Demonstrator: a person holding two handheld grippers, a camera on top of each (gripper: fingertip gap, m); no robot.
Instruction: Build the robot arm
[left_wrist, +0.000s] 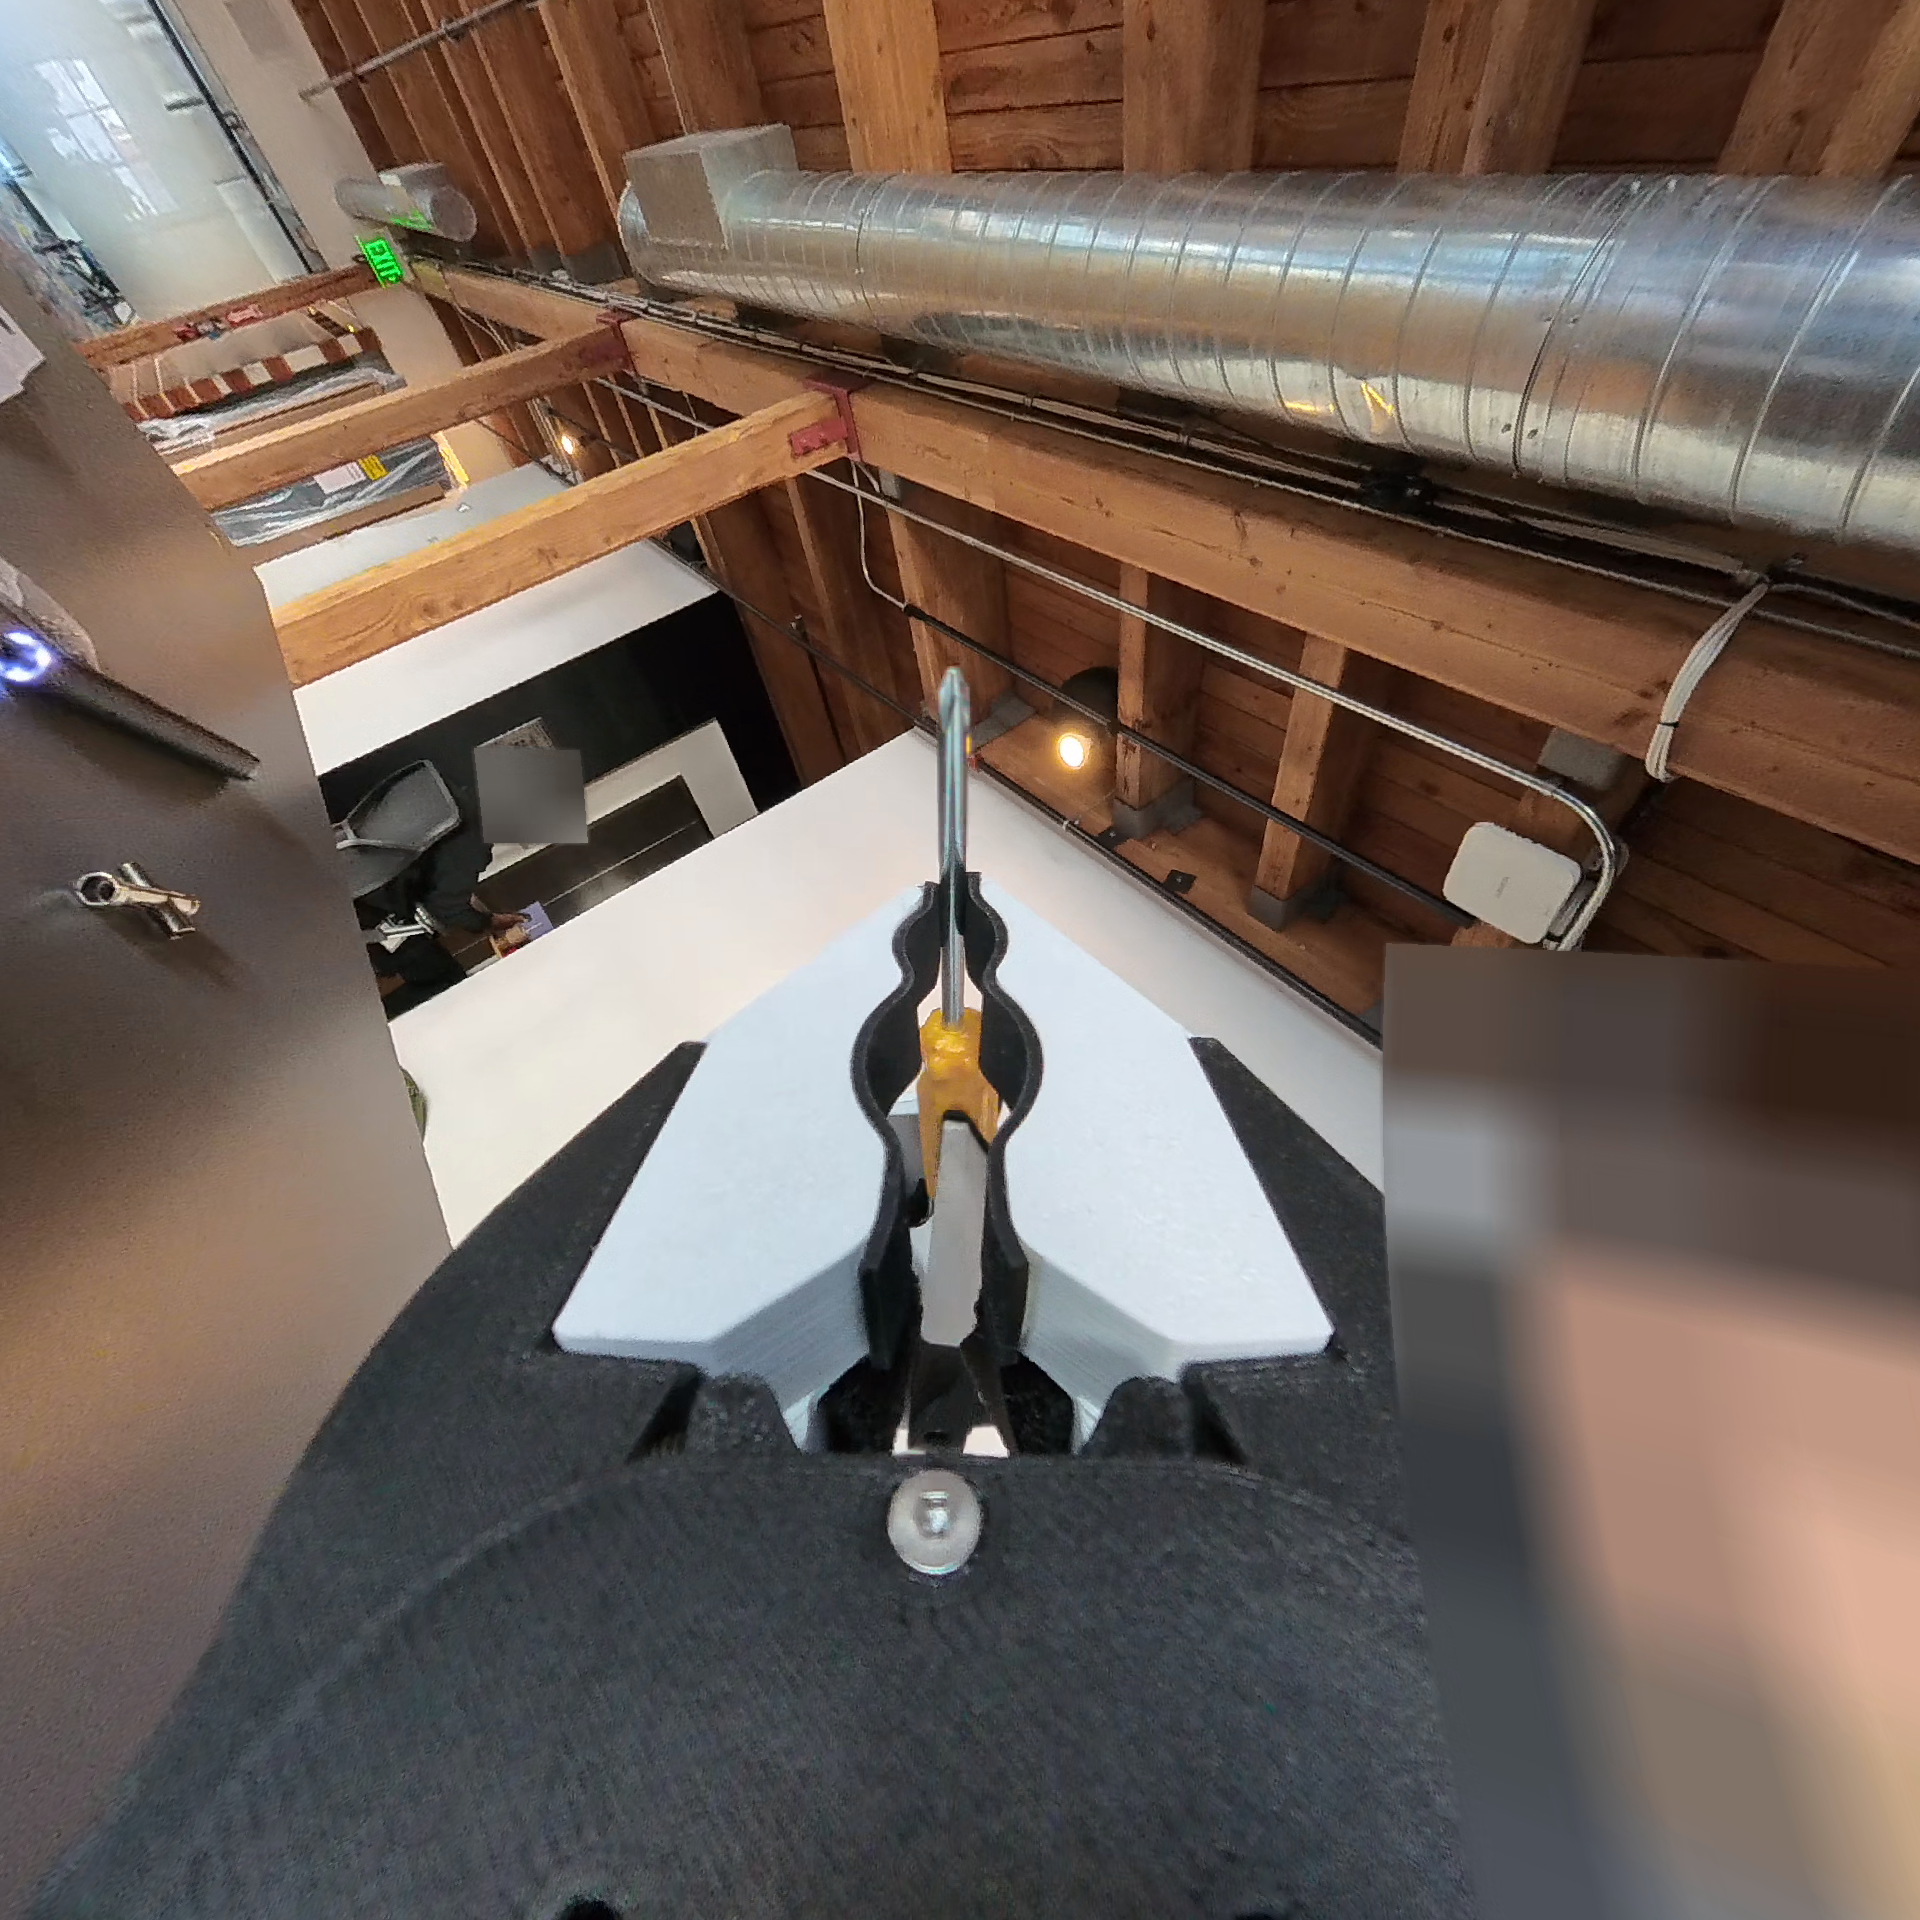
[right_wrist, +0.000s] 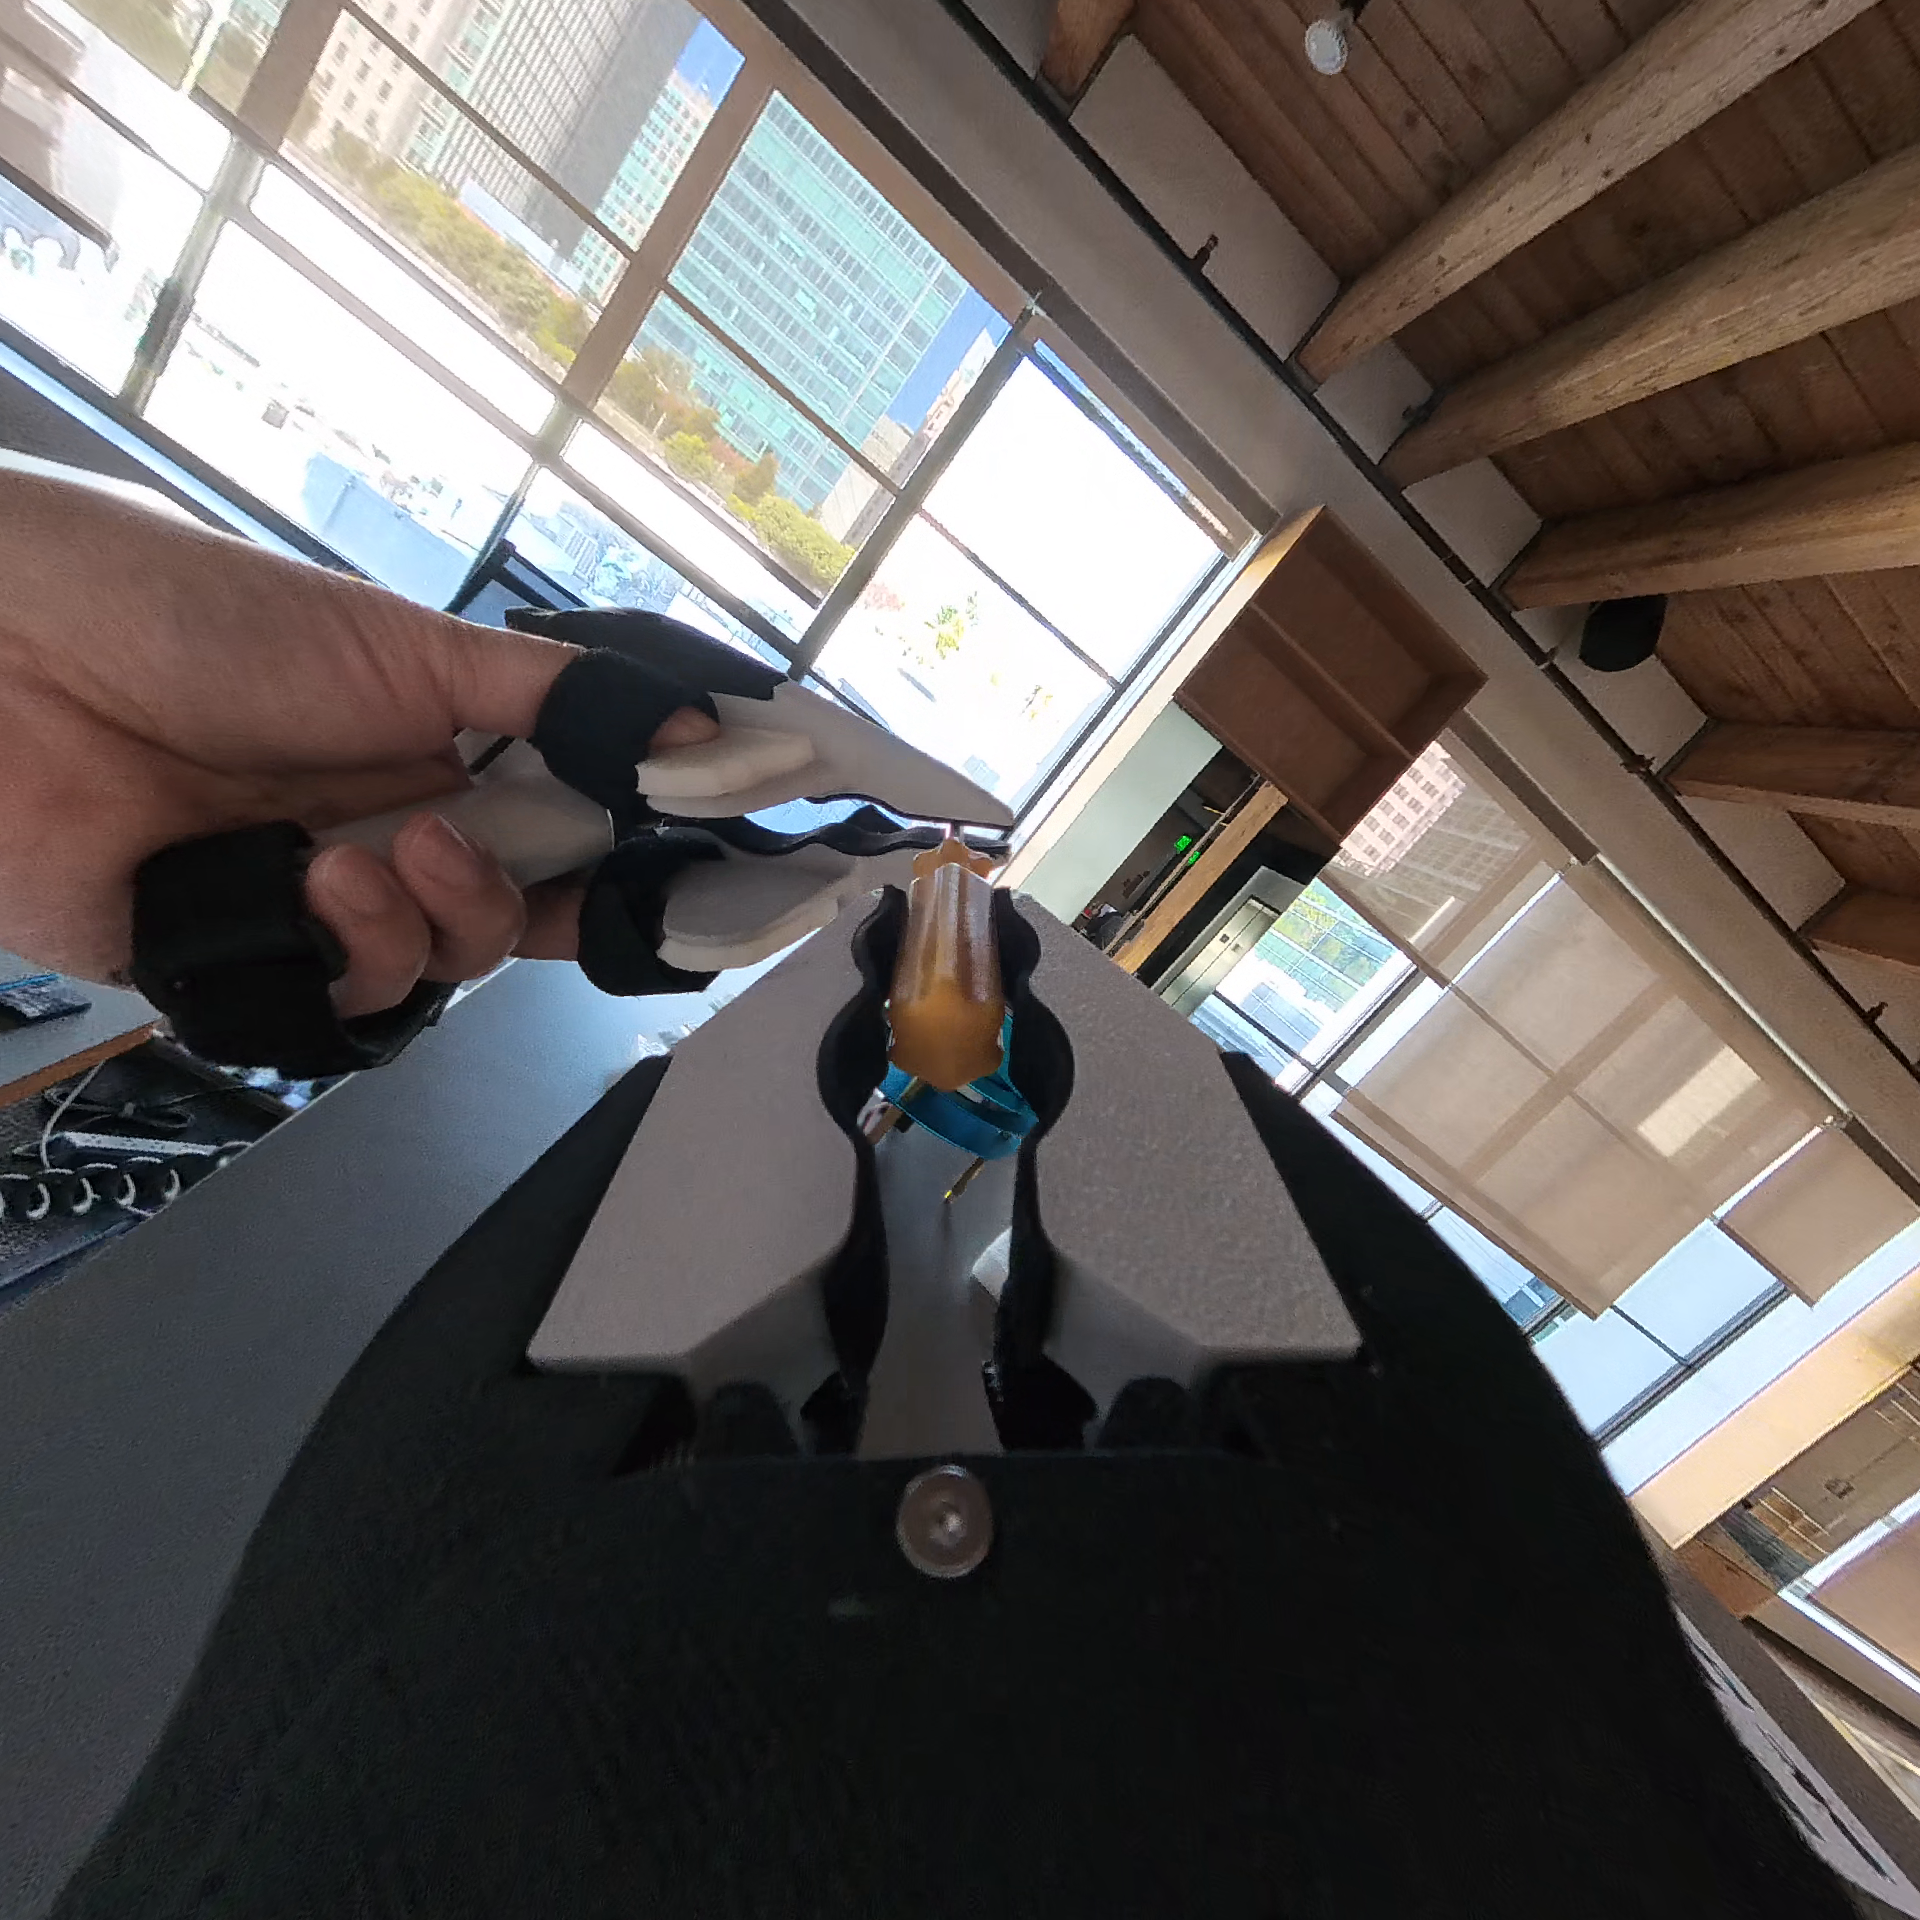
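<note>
Your left gripper (left_wrist: 951, 914) clamps screwdriver (left_wrist: 948, 1060) shaft; your right gripper (right_wrist: 945, 914) clenches its amber handle, just above blue piece (right_wrist: 961, 1122).

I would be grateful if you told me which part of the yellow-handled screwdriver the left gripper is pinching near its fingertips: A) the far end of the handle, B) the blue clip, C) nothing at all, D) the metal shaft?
D: in the left wrist view the left gripper is shut on the screwdriver, its black fingertips clamping the metal shaft just above the yellow handle, with the tip pointing past them.
</note>
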